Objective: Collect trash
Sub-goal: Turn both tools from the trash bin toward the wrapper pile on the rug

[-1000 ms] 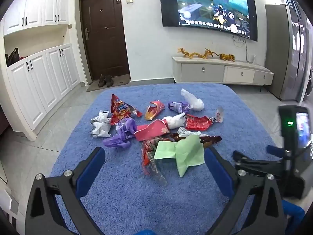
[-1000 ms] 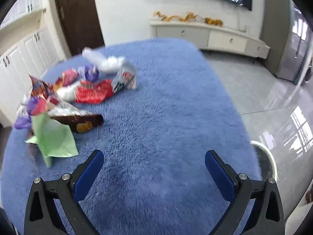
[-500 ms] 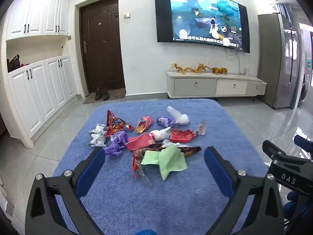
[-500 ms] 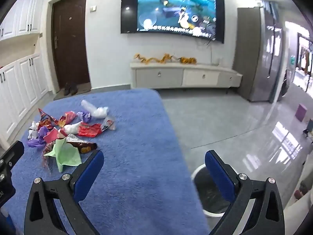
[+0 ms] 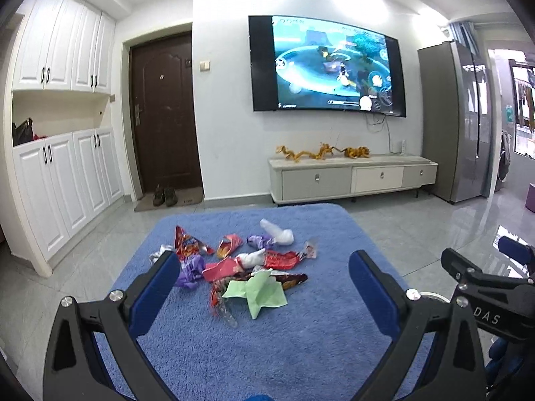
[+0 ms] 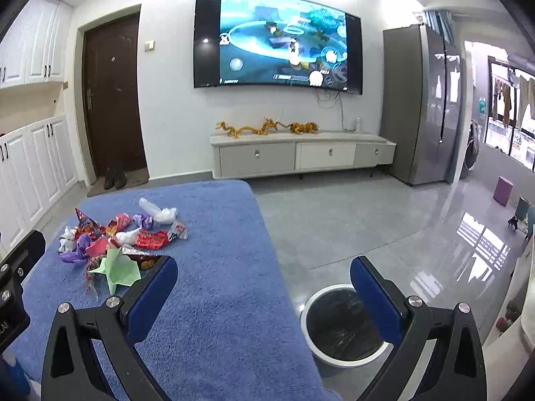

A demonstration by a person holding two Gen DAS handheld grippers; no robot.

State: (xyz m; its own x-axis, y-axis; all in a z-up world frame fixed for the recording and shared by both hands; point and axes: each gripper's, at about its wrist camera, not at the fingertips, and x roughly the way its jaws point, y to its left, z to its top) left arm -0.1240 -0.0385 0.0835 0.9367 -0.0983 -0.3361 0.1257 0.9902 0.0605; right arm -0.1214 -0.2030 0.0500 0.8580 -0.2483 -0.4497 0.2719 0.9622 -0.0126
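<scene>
A pile of trash lies on a blue rug [image 5: 301,341]: a green paper [image 5: 257,292], red wrappers [image 5: 279,260], purple wrappers [image 5: 190,269] and a white plastic bag [image 5: 279,234]. The pile also shows in the right wrist view, with the green paper [image 6: 118,269] nearest. A white round bin [image 6: 341,325] with a black liner stands on the floor right of the rug. My left gripper [image 5: 264,287] is open and empty, held back from the pile. My right gripper [image 6: 264,287] is open and empty, above the rug edge and the bin.
A TV cabinet [image 5: 351,177] stands against the far wall under a wall TV [image 5: 327,67]. White cupboards [image 5: 63,180] line the left side. A grey fridge [image 5: 458,123] stands at the right. Shoes [image 5: 164,195] sit by the brown door. Tiled floor surrounds the rug.
Both grippers have pulled back and tilted up from the pile, so the room and TV are now in view. The bin has come into the right wrist view. Both stay open.
</scene>
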